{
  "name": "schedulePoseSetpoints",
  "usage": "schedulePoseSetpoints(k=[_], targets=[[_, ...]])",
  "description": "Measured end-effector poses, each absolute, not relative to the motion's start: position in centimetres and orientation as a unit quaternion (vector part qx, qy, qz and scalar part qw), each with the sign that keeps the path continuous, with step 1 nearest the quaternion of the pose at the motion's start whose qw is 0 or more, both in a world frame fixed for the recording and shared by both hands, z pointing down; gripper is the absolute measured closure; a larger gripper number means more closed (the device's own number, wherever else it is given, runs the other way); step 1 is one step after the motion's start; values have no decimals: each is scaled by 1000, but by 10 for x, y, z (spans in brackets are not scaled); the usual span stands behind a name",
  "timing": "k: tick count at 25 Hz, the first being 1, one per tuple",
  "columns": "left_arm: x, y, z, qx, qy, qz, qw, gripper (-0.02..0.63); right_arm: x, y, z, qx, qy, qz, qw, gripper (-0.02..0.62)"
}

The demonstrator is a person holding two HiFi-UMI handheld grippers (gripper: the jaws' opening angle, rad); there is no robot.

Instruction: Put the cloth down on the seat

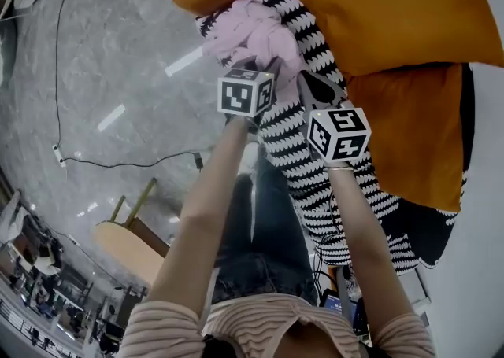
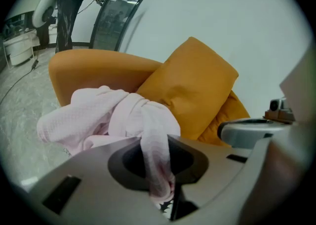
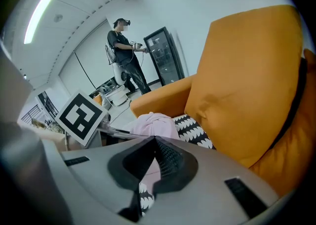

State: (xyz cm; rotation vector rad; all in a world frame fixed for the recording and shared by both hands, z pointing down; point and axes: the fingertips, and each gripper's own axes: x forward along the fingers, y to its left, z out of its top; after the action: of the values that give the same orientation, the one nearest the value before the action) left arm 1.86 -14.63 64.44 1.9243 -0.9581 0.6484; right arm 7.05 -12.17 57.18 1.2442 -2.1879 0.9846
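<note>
While the left hand-held gripper and the right hand-held gripper point down at the orange armchair, we find the pink cloth bunched just ahead of their tips. It sits in the upper middle of the head view, over the black-and-white seat cover. We cannot tell whether the cloth touches the cover.

The left hand-held gripper is clamped on a narrow twisted strip of the cloth. The strip runs vertically through the jaws, and the bulk spreads above and to the left of them.

The right hand-held gripper has its jaws together at the tips, with pink fabric in the slot between them; we read this as a pinch on the cloth's right edge.

In the head view the bundle's long axis runs across the frame, dipping slightly toward the right.
</note>
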Motion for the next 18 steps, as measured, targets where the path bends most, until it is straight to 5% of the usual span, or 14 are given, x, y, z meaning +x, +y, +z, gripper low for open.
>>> schedulePoseSetpoints(k=[18], targets=[[16, -156, 684, 753, -386, 276, 455, 529, 68, -119, 605, 444, -781, 374, 232, 588]])
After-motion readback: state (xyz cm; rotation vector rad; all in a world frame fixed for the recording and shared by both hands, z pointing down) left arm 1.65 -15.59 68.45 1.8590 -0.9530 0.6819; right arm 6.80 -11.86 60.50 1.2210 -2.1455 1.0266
